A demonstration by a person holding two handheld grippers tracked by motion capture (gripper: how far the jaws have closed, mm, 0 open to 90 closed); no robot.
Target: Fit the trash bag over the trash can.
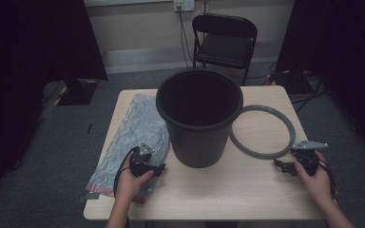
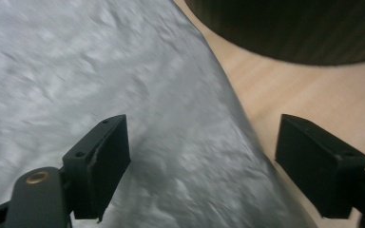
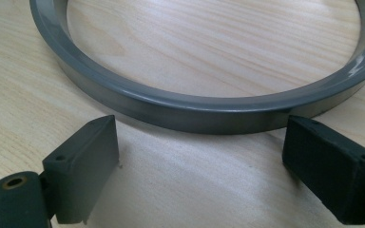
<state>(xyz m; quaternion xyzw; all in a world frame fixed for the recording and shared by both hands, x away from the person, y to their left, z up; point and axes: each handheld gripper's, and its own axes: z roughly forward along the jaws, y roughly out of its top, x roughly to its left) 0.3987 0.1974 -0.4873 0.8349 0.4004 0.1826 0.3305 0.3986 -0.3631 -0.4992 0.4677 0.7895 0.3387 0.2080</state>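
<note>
Your left gripper sits at the near left of the table, over the near end of the grey bag. In the left gripper view its jaws stand apart, with the crinkled bag under and between them; one jaw is over the plastic, the other over bare wood just past the bag's edge. The pads press on nothing. The bag lies flat and runs from your left hand towards 12 o'clock along the table's left side, its right edge close beside the bucket.

Your right gripper is at the near right, held in your right hand, and points towards 9 o'clock. Its jaws are wide apart too, with bare wood between them. In the right gripper view the grey ring lies flat just ahead of the jaw tips, near but not touching.

From the high view the ring lies at about 11 o'clock from your right gripper, with its left side tucked against the base of the bucket. The black bucket stands upright in the middle of the table, mouth open, at roughly 1 o'clock from your left gripper.

Past the far edge of the table, at 12 o'clock, a black folding chair faces you.
</note>
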